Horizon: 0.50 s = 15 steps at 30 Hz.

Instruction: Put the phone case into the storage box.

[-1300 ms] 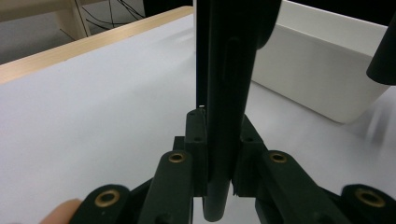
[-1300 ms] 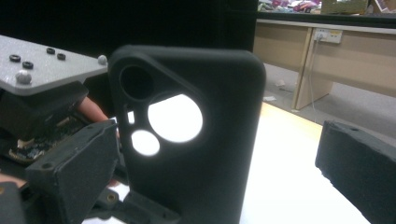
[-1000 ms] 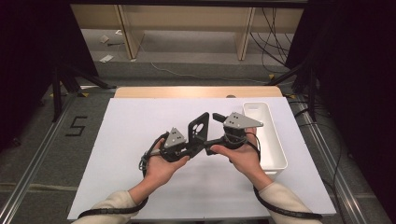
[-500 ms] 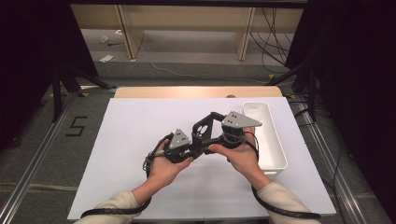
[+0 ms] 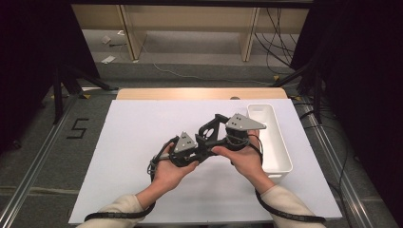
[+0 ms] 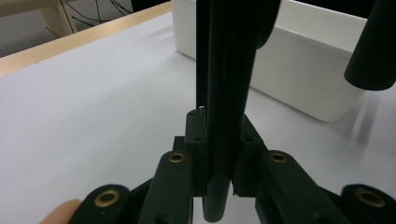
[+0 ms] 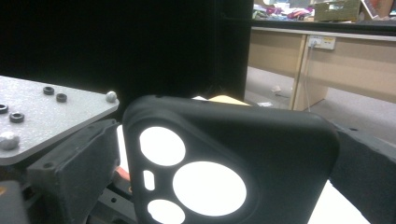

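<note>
Black phone case (image 5: 210, 129) was held above the white mat (image 5: 128, 142), just left of the white bin (image 5: 275, 142). Left gripper (image 5: 199, 145) was clamped on the case's edge, jaws nearly closed, the case seen edge-on (image 6: 224, 116) between them. Right gripper (image 5: 216, 124) flanked the case (image 7: 224, 158) on both sides; whether its pads pressed could not be told.

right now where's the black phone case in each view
High view: the black phone case is mid-table, held up between the left gripper and the right gripper.
Left gripper view: seen edge-on, a dark upright strip clamped between the jaws at centre.
Right gripper view: close up, lower centre, camera cutouts showing.
Shared landmark: the white bin, right of the case in the high view and behind it in the left gripper view.
</note>
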{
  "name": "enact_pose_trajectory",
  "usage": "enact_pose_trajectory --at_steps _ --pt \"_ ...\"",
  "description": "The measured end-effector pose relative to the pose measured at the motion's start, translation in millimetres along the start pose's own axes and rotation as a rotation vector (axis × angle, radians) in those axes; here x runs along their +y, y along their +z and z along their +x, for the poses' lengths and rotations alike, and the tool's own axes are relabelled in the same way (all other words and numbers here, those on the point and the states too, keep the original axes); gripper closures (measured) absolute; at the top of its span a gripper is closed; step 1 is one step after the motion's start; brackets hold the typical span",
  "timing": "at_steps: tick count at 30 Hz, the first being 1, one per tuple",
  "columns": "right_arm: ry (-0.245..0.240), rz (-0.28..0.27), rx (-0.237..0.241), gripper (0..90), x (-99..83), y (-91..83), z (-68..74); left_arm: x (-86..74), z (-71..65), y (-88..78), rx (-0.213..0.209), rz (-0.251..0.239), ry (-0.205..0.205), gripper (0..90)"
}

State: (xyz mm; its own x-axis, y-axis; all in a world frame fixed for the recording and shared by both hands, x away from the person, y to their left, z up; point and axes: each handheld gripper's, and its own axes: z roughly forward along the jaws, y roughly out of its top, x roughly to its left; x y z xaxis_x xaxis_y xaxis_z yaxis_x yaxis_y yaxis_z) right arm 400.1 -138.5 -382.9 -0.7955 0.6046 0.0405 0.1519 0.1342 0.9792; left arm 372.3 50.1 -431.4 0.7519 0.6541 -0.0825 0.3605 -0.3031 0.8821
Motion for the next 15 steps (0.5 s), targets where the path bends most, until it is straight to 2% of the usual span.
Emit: enact_pose_trajectory --at_steps 4,15 --pt "0.004 -0.008 -0.011 13.3 -1.2 -0.8 0.1 0.1 -0.3 0.0 -0.002 -0.002 -0.004 79.3" --pt "-0.005 -0.011 -0.026 14.0 -1.1 -0.1 2.4 -0.1 1.1 -0.3 0.002 -0.004 -0.004 79.2"
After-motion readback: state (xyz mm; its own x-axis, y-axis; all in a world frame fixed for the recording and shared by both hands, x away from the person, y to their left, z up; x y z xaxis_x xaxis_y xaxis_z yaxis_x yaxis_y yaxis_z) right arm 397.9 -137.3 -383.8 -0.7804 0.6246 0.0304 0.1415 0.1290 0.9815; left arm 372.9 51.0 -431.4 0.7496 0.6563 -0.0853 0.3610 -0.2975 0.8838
